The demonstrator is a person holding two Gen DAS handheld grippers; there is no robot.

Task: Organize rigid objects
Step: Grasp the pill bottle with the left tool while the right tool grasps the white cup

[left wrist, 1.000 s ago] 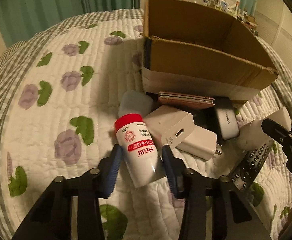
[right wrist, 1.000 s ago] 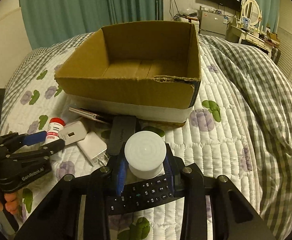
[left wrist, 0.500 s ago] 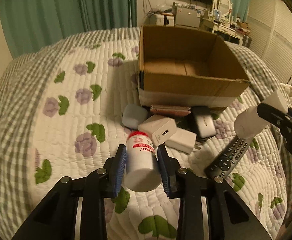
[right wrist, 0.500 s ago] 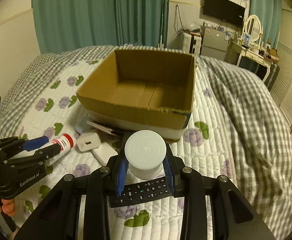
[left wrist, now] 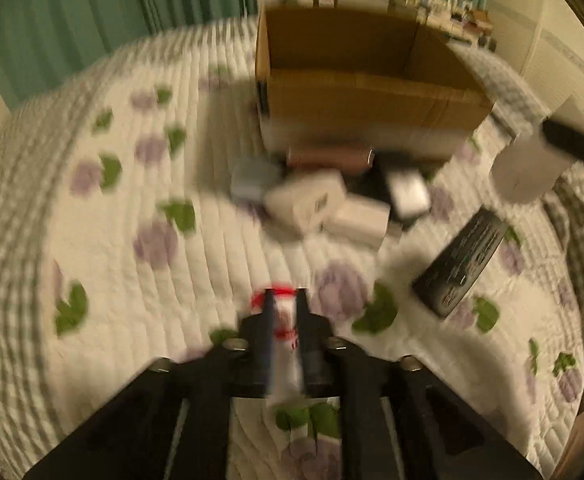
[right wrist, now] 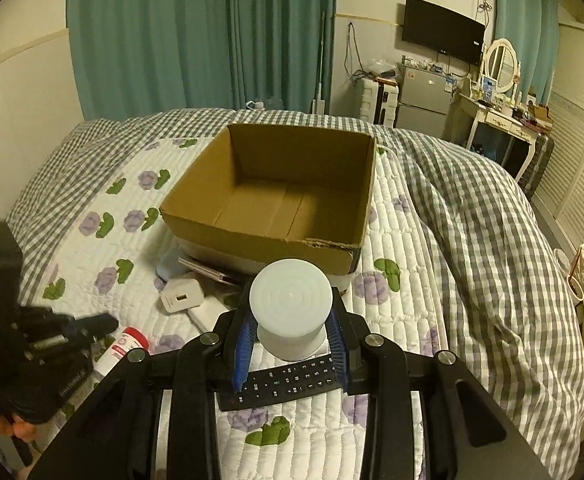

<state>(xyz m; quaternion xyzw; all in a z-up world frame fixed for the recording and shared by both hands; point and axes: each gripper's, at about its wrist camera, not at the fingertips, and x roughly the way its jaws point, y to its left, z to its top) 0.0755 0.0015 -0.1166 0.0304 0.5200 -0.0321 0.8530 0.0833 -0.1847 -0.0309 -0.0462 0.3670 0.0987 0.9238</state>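
Observation:
My right gripper (right wrist: 292, 344) is shut on a white round jar (right wrist: 290, 310), held up above the bed in front of the open cardboard box (right wrist: 252, 244). The jar and gripper also show at the right of the blurred left wrist view (left wrist: 531, 164). In that view my left gripper (left wrist: 286, 328) has its fingers close together, with the red-capped white bottle (left wrist: 284, 320) showing between and below them. In the right wrist view the bottle (right wrist: 122, 350) appears to lie on the quilt just past the left gripper (right wrist: 92, 326). The box (left wrist: 371, 100) is empty.
On the quilt before the box lie two white chargers (right wrist: 182, 296), a grey pouch (left wrist: 252, 182), a flat pink case (left wrist: 327, 156), a black device (left wrist: 405, 192) and a black remote (right wrist: 288, 380). A checked duvet (right wrist: 471, 220) covers the right side. Furniture stands beyond.
Both grippers rose and pulled back from the box. The bottle, gripped by the left gripper before, has slipped down and the left fingers have closed nearer together. The right still holds the jar.

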